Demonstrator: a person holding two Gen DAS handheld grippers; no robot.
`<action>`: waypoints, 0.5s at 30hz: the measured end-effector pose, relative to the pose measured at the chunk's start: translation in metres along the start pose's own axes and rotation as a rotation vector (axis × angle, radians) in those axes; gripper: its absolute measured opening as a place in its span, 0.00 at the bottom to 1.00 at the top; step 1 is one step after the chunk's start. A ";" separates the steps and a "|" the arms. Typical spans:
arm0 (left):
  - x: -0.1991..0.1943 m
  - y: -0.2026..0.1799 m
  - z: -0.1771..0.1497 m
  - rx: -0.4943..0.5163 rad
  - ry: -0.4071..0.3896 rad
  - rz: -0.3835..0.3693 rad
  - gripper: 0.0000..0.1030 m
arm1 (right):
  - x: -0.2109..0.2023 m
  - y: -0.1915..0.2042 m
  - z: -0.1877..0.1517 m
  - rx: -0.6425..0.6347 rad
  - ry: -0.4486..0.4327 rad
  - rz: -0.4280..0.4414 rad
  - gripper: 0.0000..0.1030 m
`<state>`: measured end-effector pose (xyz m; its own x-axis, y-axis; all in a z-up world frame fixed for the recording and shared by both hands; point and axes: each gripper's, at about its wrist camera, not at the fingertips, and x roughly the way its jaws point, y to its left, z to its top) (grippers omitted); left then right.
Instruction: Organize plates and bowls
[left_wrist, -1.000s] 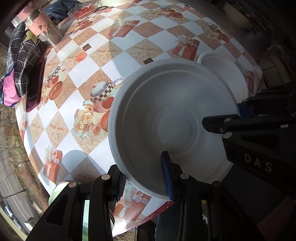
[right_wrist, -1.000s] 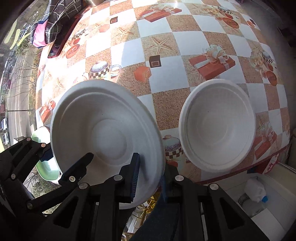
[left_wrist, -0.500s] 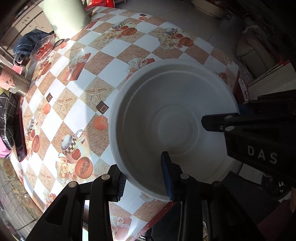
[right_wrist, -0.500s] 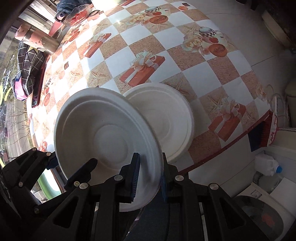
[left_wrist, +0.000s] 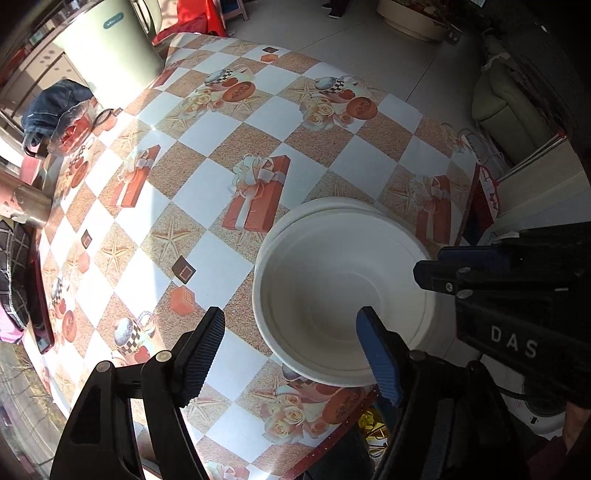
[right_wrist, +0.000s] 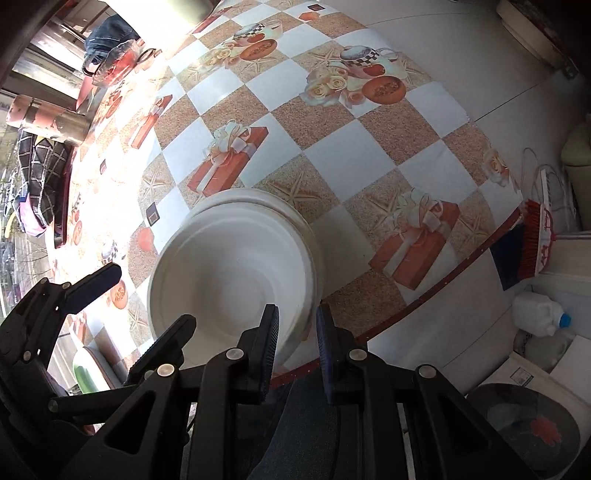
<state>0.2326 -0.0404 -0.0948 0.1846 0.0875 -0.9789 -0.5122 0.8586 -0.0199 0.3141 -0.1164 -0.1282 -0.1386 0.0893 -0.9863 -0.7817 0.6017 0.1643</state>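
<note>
A white bowl sits nested in a second white bowl near the front edge of the patterned table. My left gripper points down over the top bowl's near rim. Its jaws are opening: the rim lies between them, and neither pad presses on it. My right gripper is shut on the top bowl's rim on the other side. In the left wrist view it shows as the black body at the right.
At the table's far side stand a pale green bin, a metal flask, a denim item and a checkered cloth. Beyond the table's edge are a broom, a white jug and a sofa.
Both grippers carried the white bowl sideways over the second bowl, and it now rests in it. The left jaws have opened off the rim. The right gripper keeps its grip.
</note>
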 end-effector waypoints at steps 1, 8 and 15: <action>-0.001 0.004 -0.002 -0.008 0.005 0.003 0.75 | 0.001 -0.003 0.001 0.007 0.003 0.003 0.21; 0.001 0.041 -0.037 -0.152 0.063 0.007 0.76 | 0.002 -0.022 -0.003 0.071 -0.016 0.001 0.98; 0.012 0.050 -0.067 -0.219 0.141 0.000 0.76 | 0.021 -0.019 -0.011 0.084 0.042 -0.040 0.98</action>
<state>0.1529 -0.0300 -0.1214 0.0732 0.0030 -0.9973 -0.6848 0.7271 -0.0481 0.3194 -0.1350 -0.1523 -0.1350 0.0322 -0.9903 -0.7338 0.6684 0.1218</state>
